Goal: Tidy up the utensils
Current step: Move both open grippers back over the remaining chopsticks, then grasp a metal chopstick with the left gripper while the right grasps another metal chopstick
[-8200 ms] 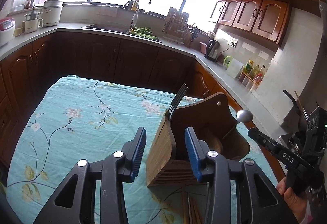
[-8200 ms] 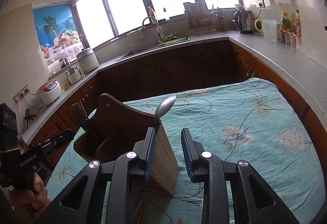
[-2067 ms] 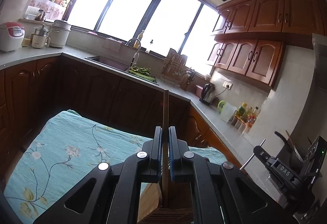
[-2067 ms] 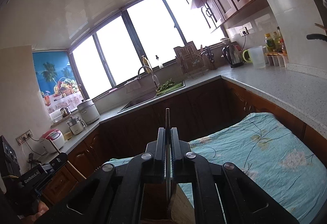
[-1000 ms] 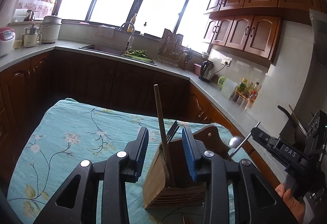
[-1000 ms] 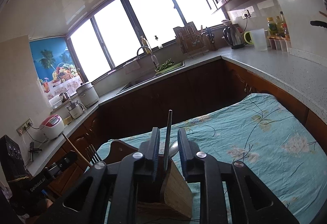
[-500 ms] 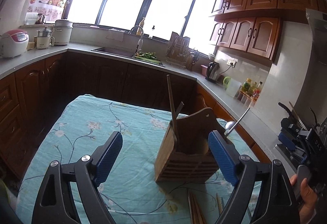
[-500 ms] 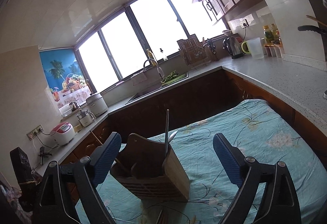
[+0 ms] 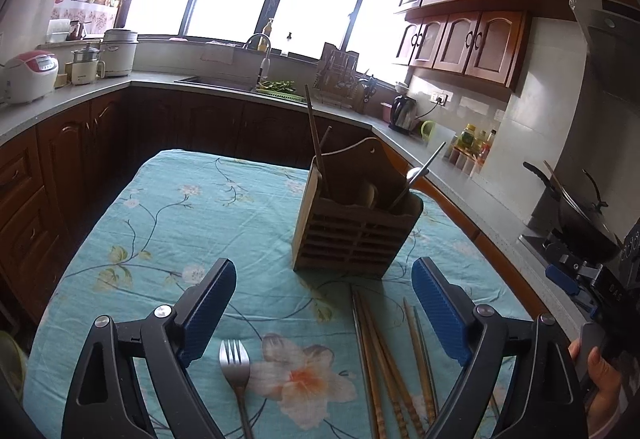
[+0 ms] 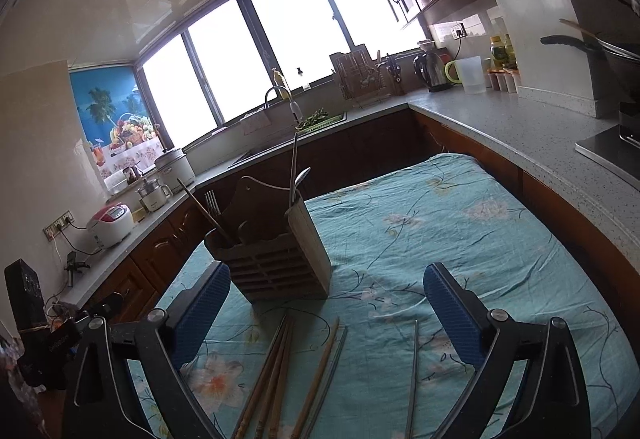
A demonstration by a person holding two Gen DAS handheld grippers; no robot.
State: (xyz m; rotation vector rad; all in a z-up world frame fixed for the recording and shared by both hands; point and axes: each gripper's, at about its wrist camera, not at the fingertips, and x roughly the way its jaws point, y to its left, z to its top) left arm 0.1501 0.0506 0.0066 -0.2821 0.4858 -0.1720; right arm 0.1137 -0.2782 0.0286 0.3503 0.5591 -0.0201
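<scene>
Both grippers had drawn back, jaws spread empty: our left gripper (image 9: 323,313) faced the chopsticks (image 9: 380,355) lying lengthwise ahead (fork (image 9: 236,367) nearer left), below the holder (image 9: 352,227).

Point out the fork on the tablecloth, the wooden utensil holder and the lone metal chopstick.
fork (image 9: 235,361), left wrist view, on its tines.
wooden utensil holder (image 9: 352,239), left wrist view, on its slatted front.
metal chopstick (image 10: 412,371), right wrist view, mid-shaft.

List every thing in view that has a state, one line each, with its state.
Left gripper: open, empty.
Right gripper: open, empty.
Wooden utensil holder: upright, holding chopsticks, spoon and fork.
Fork: lying flat on the tablecloth.
Loose chopsticks: lying flat before the holder.
Tablecloth: spread, slightly wrinkled.
</scene>
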